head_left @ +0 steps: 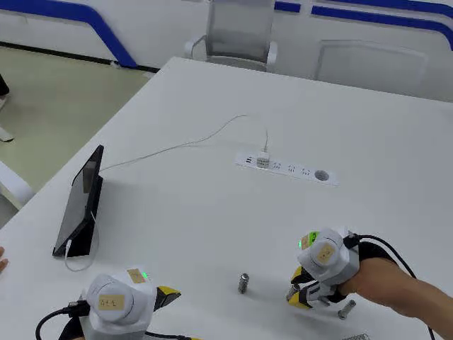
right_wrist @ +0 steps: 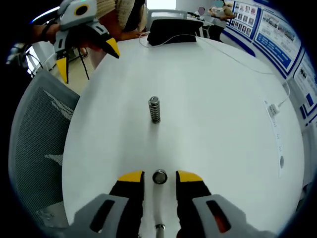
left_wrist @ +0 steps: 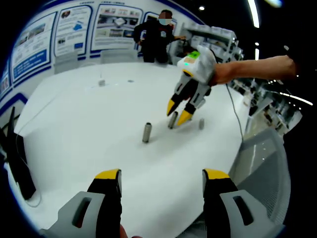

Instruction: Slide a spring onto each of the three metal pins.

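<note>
Right gripper (right_wrist: 159,178) sets its yellow tips close on either side of the middle pin (right_wrist: 159,175). A sliver of table shows on each side, so we cannot tell whether it pinches or merely flanks. Left gripper (left_wrist: 162,177) hangs with its jaws spread wide and nothing between them. In the head view it sits at 7 o'clock on the white table (head_left: 212,212), well apart from the work at 4 o'clock. Ahead of the right tips, at 12 o'clock, the spring-clad pin (right_wrist: 154,110) stands upright with coils round its shank. The third pin (head_left: 347,309) rests near the right gripper, and we cannot tell whether it is upright or tilted.

We judge the step in hand to be seating a spring on the middle pin. To do it well, we would keep the jaws square over the pin's axis and press straight down, since any sideways lean could topple it. We would let go once the coil sits low, and the free left gripper could come in to steady it.

Looking down, the right gripper view gives the middle pin's top as a ring with a dark centre, and it shows coils on the far pin. From the side, the left gripper view lines up all three, too small for coils. Head view adds the power strip (head_left: 287,168) at 12 o'clock and the tablet (head_left: 79,205) at 9 o'clock.
</note>
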{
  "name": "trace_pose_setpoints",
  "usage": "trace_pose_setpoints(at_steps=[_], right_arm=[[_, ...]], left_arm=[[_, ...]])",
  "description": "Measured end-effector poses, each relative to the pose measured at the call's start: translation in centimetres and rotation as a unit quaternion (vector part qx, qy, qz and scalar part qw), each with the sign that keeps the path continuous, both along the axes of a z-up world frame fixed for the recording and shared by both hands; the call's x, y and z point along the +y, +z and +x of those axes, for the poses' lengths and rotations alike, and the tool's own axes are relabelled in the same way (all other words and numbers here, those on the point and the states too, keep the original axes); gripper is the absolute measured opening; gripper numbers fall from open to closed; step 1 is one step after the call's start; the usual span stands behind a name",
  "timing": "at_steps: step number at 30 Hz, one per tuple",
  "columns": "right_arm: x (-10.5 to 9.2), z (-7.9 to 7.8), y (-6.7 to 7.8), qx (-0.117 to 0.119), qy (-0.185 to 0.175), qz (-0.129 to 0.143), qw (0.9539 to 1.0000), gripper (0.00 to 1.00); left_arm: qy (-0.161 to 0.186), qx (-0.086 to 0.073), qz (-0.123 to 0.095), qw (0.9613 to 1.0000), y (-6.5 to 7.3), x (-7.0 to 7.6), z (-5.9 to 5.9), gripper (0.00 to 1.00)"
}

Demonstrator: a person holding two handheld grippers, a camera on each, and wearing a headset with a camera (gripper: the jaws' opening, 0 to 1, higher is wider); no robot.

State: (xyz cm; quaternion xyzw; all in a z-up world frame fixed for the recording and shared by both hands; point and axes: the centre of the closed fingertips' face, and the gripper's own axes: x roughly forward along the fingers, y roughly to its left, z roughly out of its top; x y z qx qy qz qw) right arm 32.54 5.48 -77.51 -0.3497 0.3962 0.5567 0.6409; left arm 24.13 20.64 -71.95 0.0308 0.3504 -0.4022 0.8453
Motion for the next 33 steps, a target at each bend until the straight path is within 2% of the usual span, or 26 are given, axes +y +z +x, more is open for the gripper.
trace_pose_setpoints(at_steps=[3,8,18,22,25,33], right_arm=[[-0.4,0.2,0.4,-0.004,-0.009,0.002,1.0,0.32],[-0.7,0.0,1.4,-0.001,-0.031,0.024,0.9992,0.43],[-1.8,-0.5,2.2,-0.001,-0.09,0.056,0.9944,0.5],[-2.6,-0.6,2.5,-0.008,-0.117,0.067,0.9909,0.54],[-2.9,-0.9,2.8,-0.004,-0.135,0.08,0.9876,0.57],[-4.1,-1.5,4.1,-0.02,-0.182,0.114,0.9766,0.59]], left_arm=[[-0.003,-0.001,0.0,1.0,0.1,-0.2,0.0,0.68],[-0.008,-0.004,-0.001,1.0,0.2,-0.6,0.0,0.68],[-0.013,-0.008,-0.003,0.9999,0.7,-1.3,-0.1,0.68],[-0.012,-0.007,-0.006,0.9999,0.8,-1.5,-0.2,0.69],[-0.012,-0.005,-0.006,0.9999,0.6,-1.6,-0.3,0.69],[-0.01,-0.003,-0.012,0.9999,0.8,-2.6,-0.7,0.69]])
